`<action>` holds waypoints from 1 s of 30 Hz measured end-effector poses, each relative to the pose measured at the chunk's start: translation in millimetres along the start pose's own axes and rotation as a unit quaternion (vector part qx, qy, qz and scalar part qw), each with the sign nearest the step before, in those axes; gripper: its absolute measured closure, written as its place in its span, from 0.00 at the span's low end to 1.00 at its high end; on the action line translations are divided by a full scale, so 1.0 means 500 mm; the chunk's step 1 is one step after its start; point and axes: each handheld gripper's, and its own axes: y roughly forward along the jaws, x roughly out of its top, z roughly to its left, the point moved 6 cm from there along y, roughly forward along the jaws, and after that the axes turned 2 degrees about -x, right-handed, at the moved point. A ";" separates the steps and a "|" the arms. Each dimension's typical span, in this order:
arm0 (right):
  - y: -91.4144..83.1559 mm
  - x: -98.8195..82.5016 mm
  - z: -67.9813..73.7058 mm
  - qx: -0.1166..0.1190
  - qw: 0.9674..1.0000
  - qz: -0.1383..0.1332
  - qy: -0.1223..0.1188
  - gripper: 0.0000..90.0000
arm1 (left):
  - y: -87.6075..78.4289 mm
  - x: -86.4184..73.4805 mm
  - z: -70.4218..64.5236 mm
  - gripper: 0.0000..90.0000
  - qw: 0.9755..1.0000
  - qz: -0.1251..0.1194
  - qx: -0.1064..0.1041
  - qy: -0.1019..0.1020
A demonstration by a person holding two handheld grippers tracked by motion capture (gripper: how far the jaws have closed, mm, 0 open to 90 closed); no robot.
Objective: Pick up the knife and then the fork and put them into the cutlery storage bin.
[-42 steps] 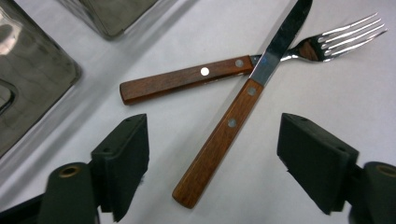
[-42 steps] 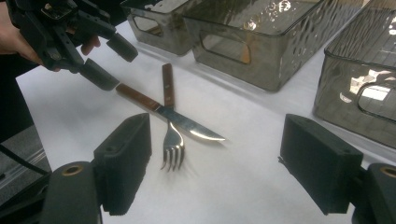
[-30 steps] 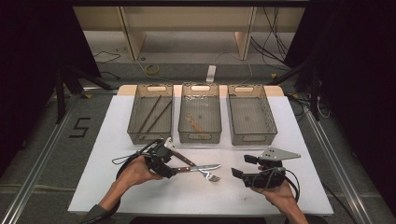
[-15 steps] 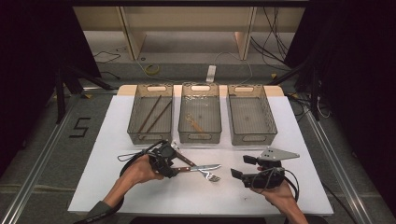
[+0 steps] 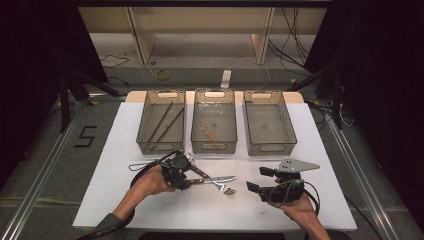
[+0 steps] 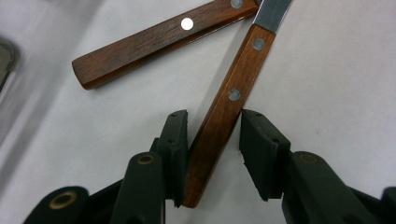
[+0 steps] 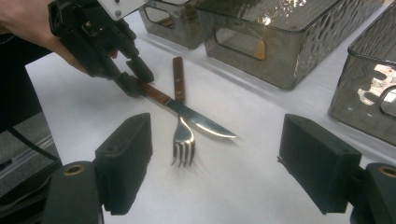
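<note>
A wooden-handled knife [image 5: 218, 179] lies on the white table, crossed over a wooden-handled fork [image 5: 227, 189]. My left gripper [image 5: 189, 179] is at the knife's handle end. In the left gripper view its jaws [image 6: 214, 140] press on the knife handle [image 6: 229, 102] from both sides, and the fork handle [image 6: 159, 35] lies just beyond. My right gripper [image 5: 256, 179] hovers to the right of the cutlery, wide open and holding nothing. The right gripper view looks between its jaws [image 7: 215, 158] at the fork [image 7: 183, 140], the knife blade [image 7: 205, 123] and the left gripper [image 7: 133, 79].
Three mesh baskets stand in a row behind the cutlery. The left basket [image 5: 162, 149] holds dark sticks, the middle basket [image 5: 214, 148] a small wooden piece, and the right basket [image 5: 270, 149] looks bare. White table surface [image 5: 210, 215] runs along the front.
My left gripper has slid right along the table and closed its jaws on the knife handle. The right gripper has stayed put.
</note>
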 end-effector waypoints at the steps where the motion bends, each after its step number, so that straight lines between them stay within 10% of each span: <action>1: 0.000 0.000 0.000 0.001 1.000 0.001 -0.001 0.29 | 0.000 0.001 -0.001 0.69 1.000 0.002 0.001 0.004; 14: 0.000 -0.001 0.001 0.000 1.000 0.005 -0.003 0.30 | 0.000 0.002 -0.017 0.81 0.998 0.011 0.003 0.060; 30: 0.000 0.001 0.004 0.002 1.000 0.004 -0.006 0.30 | -0.010 0.006 -0.017 0.83 0.999 -0.021 -0.011 0.038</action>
